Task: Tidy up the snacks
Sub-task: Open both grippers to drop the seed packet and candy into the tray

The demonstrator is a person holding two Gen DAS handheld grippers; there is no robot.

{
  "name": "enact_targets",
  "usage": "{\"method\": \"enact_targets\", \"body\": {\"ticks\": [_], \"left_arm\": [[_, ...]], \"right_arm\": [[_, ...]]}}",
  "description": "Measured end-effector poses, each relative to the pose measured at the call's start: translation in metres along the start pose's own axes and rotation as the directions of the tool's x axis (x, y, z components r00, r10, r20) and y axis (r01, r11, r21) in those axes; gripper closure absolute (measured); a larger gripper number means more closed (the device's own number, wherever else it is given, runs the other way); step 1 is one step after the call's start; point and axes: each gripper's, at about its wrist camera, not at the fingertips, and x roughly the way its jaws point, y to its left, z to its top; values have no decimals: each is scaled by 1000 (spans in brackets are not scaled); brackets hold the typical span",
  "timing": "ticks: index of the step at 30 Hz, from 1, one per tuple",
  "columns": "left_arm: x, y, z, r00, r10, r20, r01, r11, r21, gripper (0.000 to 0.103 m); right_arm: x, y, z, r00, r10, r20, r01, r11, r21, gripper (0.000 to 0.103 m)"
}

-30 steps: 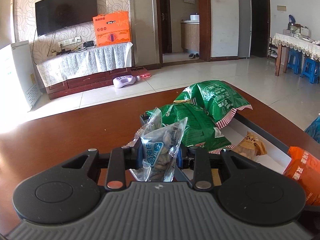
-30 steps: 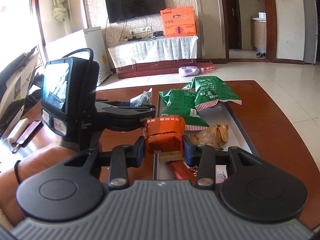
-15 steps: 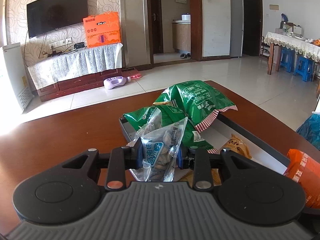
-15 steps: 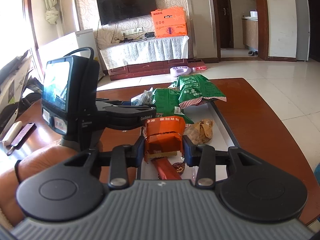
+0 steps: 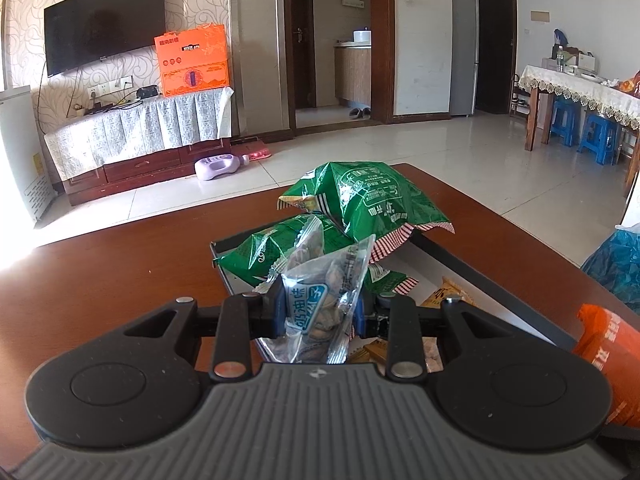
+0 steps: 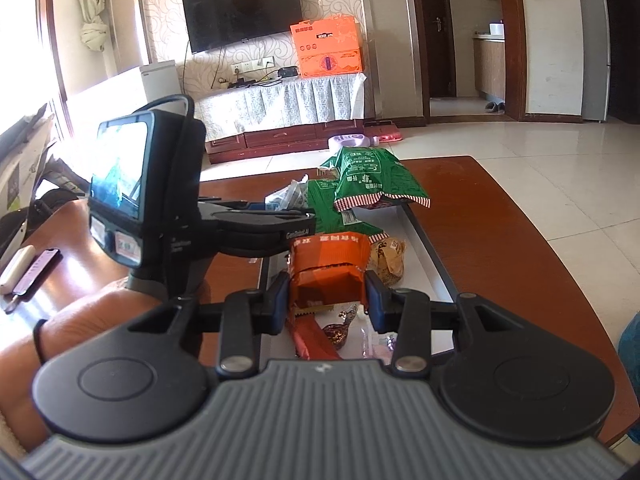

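Observation:
My left gripper (image 5: 320, 312) is shut on a clear bag of nuts with a blue label (image 5: 320, 300), held above the near left part of a white tray (image 5: 436, 264). Two green snack bags (image 5: 368, 200) lie at the tray's far end. My right gripper (image 6: 326, 300) is shut on an orange snack packet (image 6: 328, 268) over the tray's (image 6: 420, 268) near end; that packet also shows in the left wrist view (image 5: 608, 356). The left gripper's body (image 6: 160, 208) stands to the left in the right wrist view.
The tray sits on a dark red wooden table (image 5: 100, 272). In the tray lie a yellow-brown packet (image 6: 388, 260), a red wrapper (image 6: 312, 340) and small candies (image 6: 340, 328). A blue bag (image 5: 616, 264) is at the right table edge. A phone (image 6: 36, 272) lies far left.
Both grippers have shifted leftward over the tray with their packets still held; the tray and green bags appear further right and more of the tray's left rim shows.

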Motion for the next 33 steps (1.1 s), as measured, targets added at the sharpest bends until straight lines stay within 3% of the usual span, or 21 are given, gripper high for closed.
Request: {"method": "enact_targets", "body": {"ticks": [33], "left_arm": [[31,2,-2,998,-57,-19,58,998,27,66]], "right_arm": [[22,13,-4,998,6,-68,-7,1000,-14,61]]}}
